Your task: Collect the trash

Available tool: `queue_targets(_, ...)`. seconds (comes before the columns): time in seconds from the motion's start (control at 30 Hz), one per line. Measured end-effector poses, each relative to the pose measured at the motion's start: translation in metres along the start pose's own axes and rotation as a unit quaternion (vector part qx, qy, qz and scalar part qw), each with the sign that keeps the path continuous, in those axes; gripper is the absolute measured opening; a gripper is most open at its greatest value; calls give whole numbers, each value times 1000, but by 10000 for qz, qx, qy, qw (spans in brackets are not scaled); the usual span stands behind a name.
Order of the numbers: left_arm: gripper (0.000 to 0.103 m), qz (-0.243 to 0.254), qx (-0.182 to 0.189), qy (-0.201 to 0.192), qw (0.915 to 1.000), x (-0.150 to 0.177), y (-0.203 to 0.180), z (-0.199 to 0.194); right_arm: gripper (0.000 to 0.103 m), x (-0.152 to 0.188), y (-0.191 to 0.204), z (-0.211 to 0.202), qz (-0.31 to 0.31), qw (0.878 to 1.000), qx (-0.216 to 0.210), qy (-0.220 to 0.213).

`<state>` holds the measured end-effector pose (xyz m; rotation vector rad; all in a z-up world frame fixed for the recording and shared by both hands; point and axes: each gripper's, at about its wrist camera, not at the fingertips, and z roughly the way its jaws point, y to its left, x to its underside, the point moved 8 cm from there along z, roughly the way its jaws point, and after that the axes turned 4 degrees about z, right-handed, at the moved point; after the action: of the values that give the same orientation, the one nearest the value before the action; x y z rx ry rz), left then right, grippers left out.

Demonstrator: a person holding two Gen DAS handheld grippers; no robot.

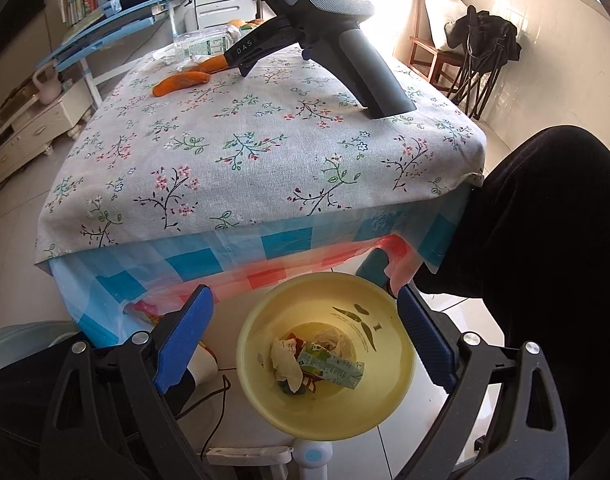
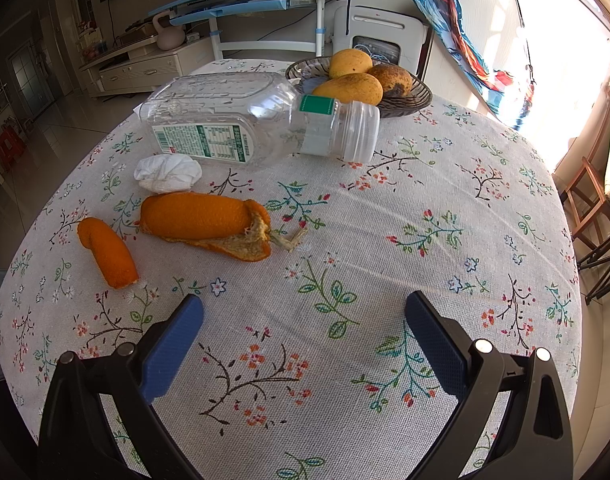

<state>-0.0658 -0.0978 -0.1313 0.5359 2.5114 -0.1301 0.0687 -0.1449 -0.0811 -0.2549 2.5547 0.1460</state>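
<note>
My left gripper point(image 1: 301, 316) is open and empty, held over a yellow trash bin point(image 1: 257, 396) on the floor beside the table. The bin holds crumpled tissue point(image 1: 283, 362) and a green-white carton point(image 1: 331, 368). My right gripper point(image 2: 303, 320) is open and empty above the floral tablecloth point(image 2: 345, 240); the left wrist view shows it over the table point(image 1: 305, 44). Ahead of it lie a large orange peel point(image 2: 203, 218), a smaller orange peel point(image 2: 107, 254), a crumpled white tissue point(image 2: 167, 174) and a clear plastic bottle point(image 2: 245, 120) on its side.
A glass bowl point(image 2: 409, 98) with mangoes point(image 2: 349, 88) stands at the table's far side. A person's dark-clothed leg point(image 1: 525, 220) is right of the bin. A cable point(image 1: 217, 408) lies on the floor. A blue desk point(image 2: 245, 0) and a wooden chair point(image 2: 589, 200) stand around.
</note>
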Motion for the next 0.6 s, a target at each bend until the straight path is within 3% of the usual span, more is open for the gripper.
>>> queue_targets(0.27, 90, -69, -335, -170, 9993, -2, 15, -3, 96, 0, 0, 0, 0, 10000, 0, 0)
queue_targets(0.6, 90, -1277, -596, -738, 9873, -33, 95, -24, 96, 0, 0, 0, 2, 10000, 1, -1)
